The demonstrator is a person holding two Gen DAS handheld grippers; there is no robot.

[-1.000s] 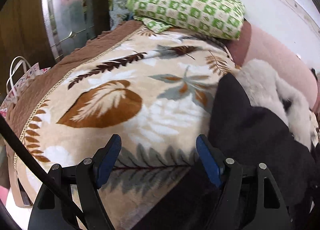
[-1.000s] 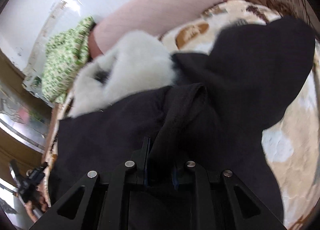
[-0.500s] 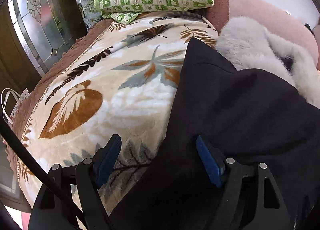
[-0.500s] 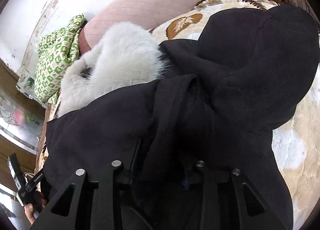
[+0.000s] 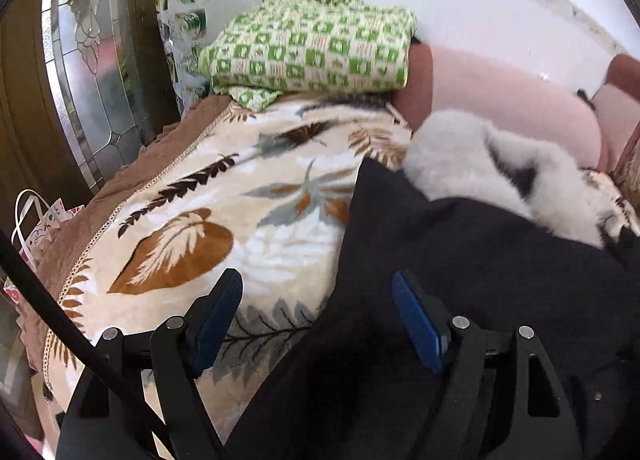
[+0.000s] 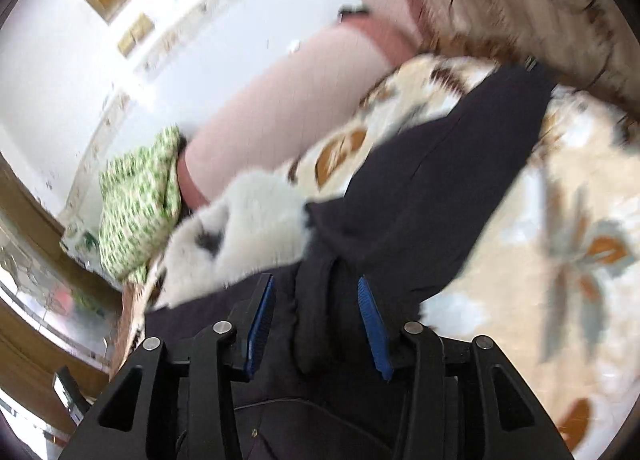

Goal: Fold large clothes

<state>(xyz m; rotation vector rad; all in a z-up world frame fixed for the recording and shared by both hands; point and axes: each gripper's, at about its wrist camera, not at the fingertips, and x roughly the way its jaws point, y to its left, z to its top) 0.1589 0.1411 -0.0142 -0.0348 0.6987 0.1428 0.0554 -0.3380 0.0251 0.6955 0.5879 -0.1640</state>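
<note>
- Looking early still: the big black fur-collared coat (image 5: 480,280) lies rumpled across the leaf-print fleece blanket (image 5: 248,228) on the bed, no neat fold showing yet.
- Left tool (image 5: 318,320) gapes wide over the coat's left edge, gripping nothing.
- Right tool (image 6: 316,320) is parted too, a bunched ridge between its jaws, not pinched.
- No containers visible.

The right wrist view is motion-blurred; the black coat (image 6: 432,196) runs off the bottom edge, and its white fur trim (image 6: 240,236) perhaps hides a hood.
</note>
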